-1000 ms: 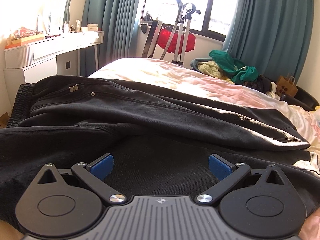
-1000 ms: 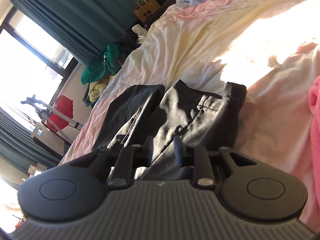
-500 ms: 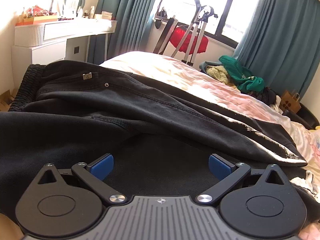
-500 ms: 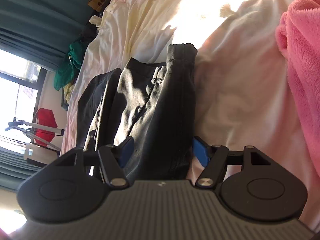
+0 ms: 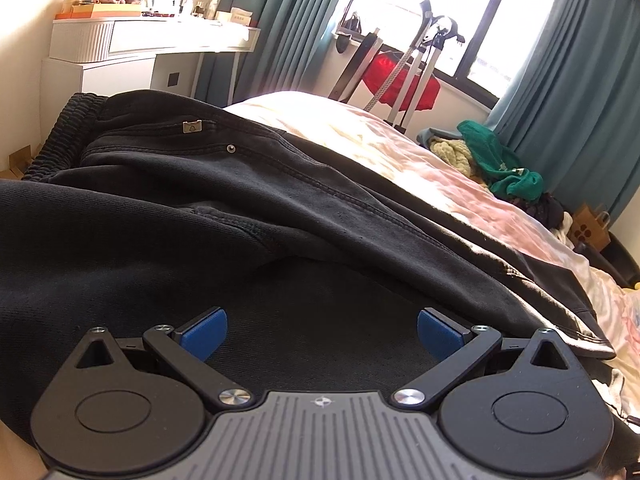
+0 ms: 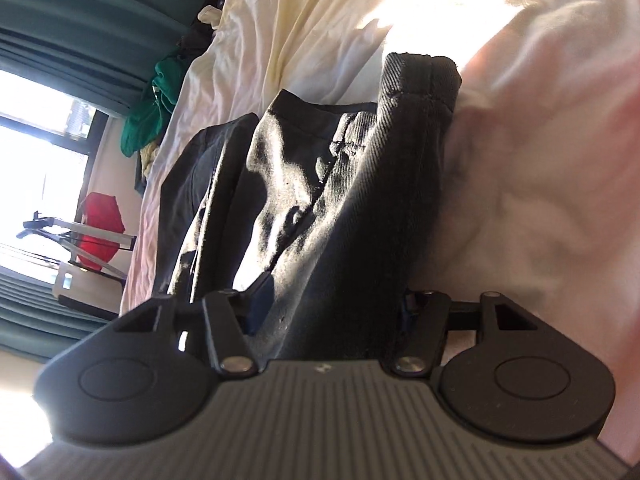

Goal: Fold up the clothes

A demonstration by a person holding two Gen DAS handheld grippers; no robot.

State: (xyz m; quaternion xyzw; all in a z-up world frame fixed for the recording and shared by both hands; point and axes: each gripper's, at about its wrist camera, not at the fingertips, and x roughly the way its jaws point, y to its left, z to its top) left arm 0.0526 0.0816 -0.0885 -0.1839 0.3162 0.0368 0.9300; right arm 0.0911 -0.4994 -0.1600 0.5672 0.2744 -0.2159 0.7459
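Observation:
Black trousers (image 5: 240, 184) lie spread across the bed, with the elastic waistband (image 5: 60, 136) at the far left. My left gripper (image 5: 322, 332) hovers low over the dark cloth. It is open, its blue pads (image 5: 204, 332) wide apart with nothing between them. In the right wrist view a folded trouser leg (image 6: 360, 200) runs away from me to its hem (image 6: 420, 68). My right gripper (image 6: 334, 308) straddles the near end of that leg. Its jaws are closing, and the cloth fills the gap between them and hides most of the right pad.
The pale pink and cream bedsheet (image 5: 360, 132) covers the bed under the trousers. A white dressing table (image 5: 140, 48) stands at the back left. A stand with a red item (image 5: 400, 80) is by the window, and a pile of green clothes (image 5: 500, 160) and a paper bag (image 5: 592, 228) lie beyond the bed.
My right gripper let go of the trouser leg, opened wide and sank closer around it. My left gripper rolled slightly and stayed open over the trousers.

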